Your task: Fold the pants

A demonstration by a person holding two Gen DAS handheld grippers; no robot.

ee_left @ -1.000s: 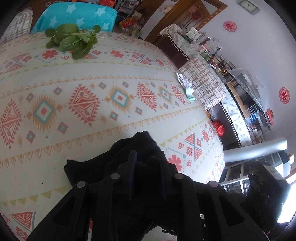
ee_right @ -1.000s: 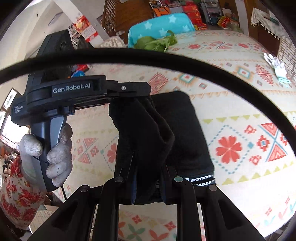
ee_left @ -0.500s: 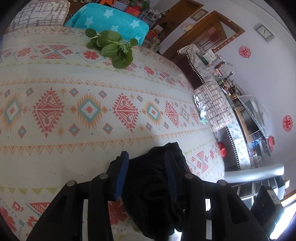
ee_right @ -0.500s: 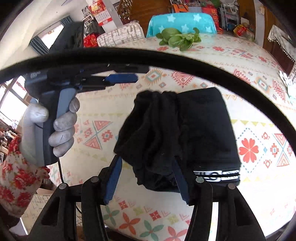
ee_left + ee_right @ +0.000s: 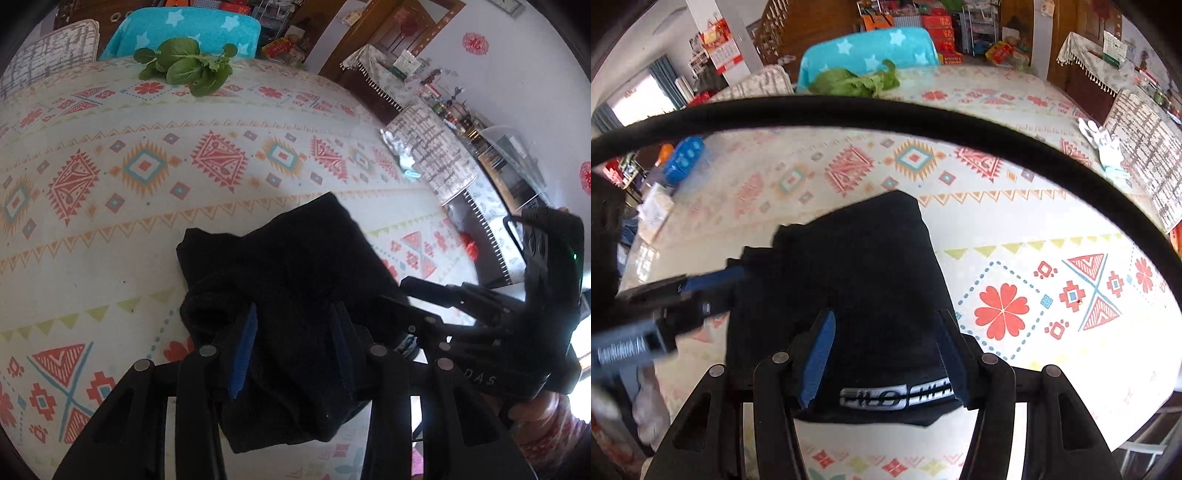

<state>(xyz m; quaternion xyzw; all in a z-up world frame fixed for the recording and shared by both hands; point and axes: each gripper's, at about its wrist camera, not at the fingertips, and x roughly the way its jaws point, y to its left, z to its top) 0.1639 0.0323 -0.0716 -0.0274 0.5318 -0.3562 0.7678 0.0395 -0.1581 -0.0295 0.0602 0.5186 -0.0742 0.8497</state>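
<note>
Right wrist view: the black pants [image 5: 857, 295] lie folded into a compact stack on the patterned counter [image 5: 1052, 229], near its front edge, the white-lettered waistband [image 5: 897, 397] facing the camera. The right gripper [image 5: 884, 354] has just been opening; its blue pads stand apart over the waistband end and do not press the cloth. From the left wrist view, the left gripper [image 5: 291, 354] has likewise been opening, jaws part-way apart astride a bunched fold, with no clamp on it that I can see. The fabric looks soft, light and limp, so it should slump and crease wherever it is lifted. A sound hold is probably the thick folded edge or waistband, pinching all layers together.
</note>
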